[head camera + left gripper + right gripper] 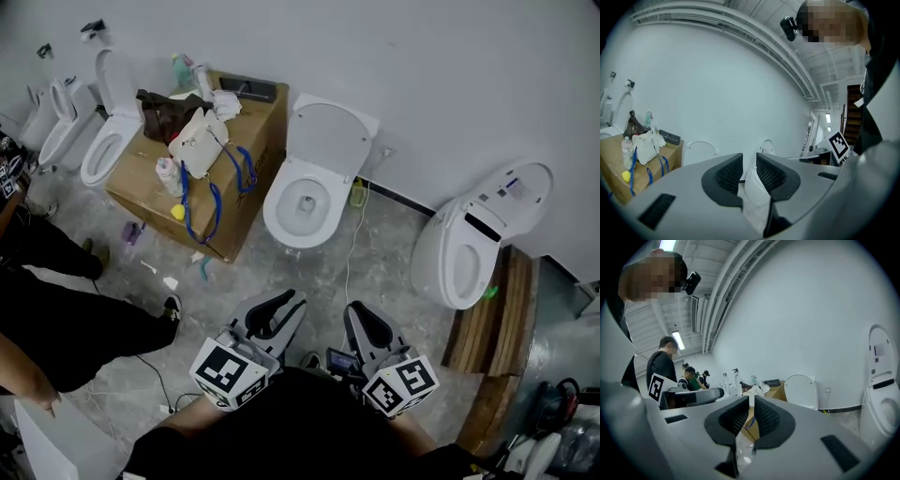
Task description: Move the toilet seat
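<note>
The left gripper is holding its jaws slightly apart, empty; the right gripper is pressed together. The toilet seat is sitting ahead, probably down on its bowl. The floor cable is risking a snag. The cardboard box is crowding the left, with freer floor lying right.
</note>
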A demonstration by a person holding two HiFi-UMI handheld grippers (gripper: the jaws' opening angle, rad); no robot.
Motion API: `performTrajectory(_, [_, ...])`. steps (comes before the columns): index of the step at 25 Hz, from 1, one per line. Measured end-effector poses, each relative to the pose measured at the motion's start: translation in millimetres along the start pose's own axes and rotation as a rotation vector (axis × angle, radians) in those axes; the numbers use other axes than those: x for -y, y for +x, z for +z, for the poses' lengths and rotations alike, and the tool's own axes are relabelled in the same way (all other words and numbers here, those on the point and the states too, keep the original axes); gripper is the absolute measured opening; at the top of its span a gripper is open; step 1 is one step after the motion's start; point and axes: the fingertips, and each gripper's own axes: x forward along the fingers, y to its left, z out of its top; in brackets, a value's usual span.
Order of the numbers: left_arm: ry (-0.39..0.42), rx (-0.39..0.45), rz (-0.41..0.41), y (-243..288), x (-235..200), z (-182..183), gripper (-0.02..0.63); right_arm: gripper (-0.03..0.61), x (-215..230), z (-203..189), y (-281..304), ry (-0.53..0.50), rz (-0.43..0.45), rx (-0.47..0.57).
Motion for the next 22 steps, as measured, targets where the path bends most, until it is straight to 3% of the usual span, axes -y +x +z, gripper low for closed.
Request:
performTrajectory(13, [-0.034,-0.001,-0.036,-4,-92,18,0.098,0.055,25,36,55,0.007,-0.188,0.060])
performTrajectory(22, [-0.046,-0.035,-0.045,6,-113,11,0.098,0.055,65,49,58,0.021,-0.278,0.097])
